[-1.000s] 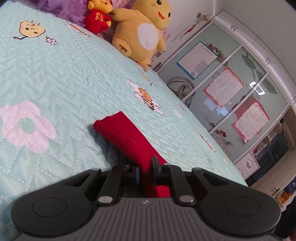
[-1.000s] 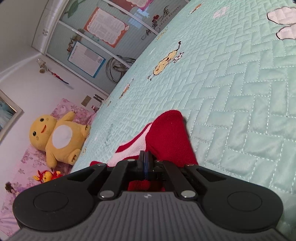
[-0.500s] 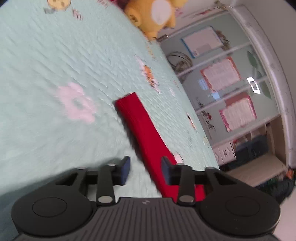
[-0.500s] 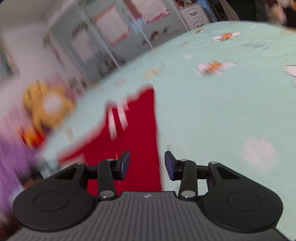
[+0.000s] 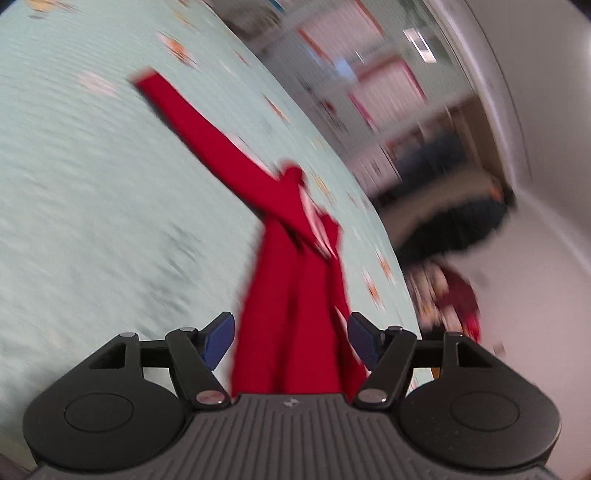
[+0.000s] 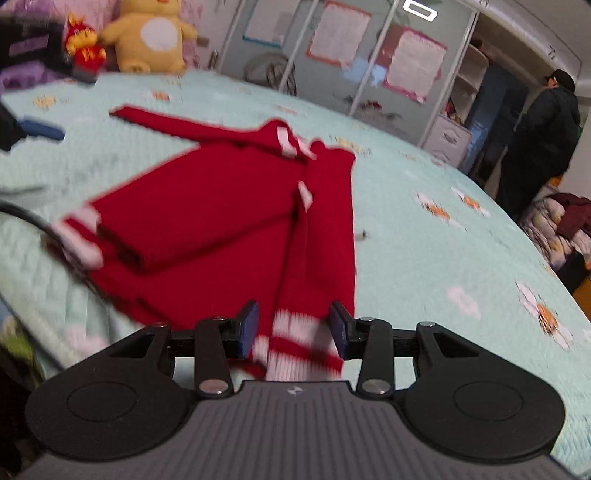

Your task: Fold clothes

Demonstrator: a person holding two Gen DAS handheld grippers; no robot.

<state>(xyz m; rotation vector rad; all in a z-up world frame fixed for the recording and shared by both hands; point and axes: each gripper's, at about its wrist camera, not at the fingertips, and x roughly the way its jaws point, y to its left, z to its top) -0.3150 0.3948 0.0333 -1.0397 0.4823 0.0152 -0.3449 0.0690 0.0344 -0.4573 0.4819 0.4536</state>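
Red sweater point(image 5: 291, 295) lies spread on a quilted mint bedspread point(image 5: 92, 221), running from between the left gripper point(image 5: 290, 332)'s blue pads away toward a long sleeve that stretches far ahead and to the left of the fingers. A second ago those fingers were closed on a narrow red strip; now they stand wide apart, released, with cloth between them but gripped by neither. The view is smeared by motion, so finer detail is lost.

From the right wrist, the sweater point(image 6: 229, 206) shows partly folded: one sleeve with white-striped cuff is laid across the body ahead and to the left of the fingers, while a striped hem sits directly between the pads. The right gripper point(image 6: 293, 326), clamped a second ago, is likewise parted and holds nothing. A yellow plush toy point(image 6: 147, 33) sits far ahead to the left, and a person in dark clothing point(image 6: 535, 122) stands far to the right by the wardrobe.

Both releases suggest a fold has just been set down; the outstretched sleeve looks left to bring in. No container is visible in either view.
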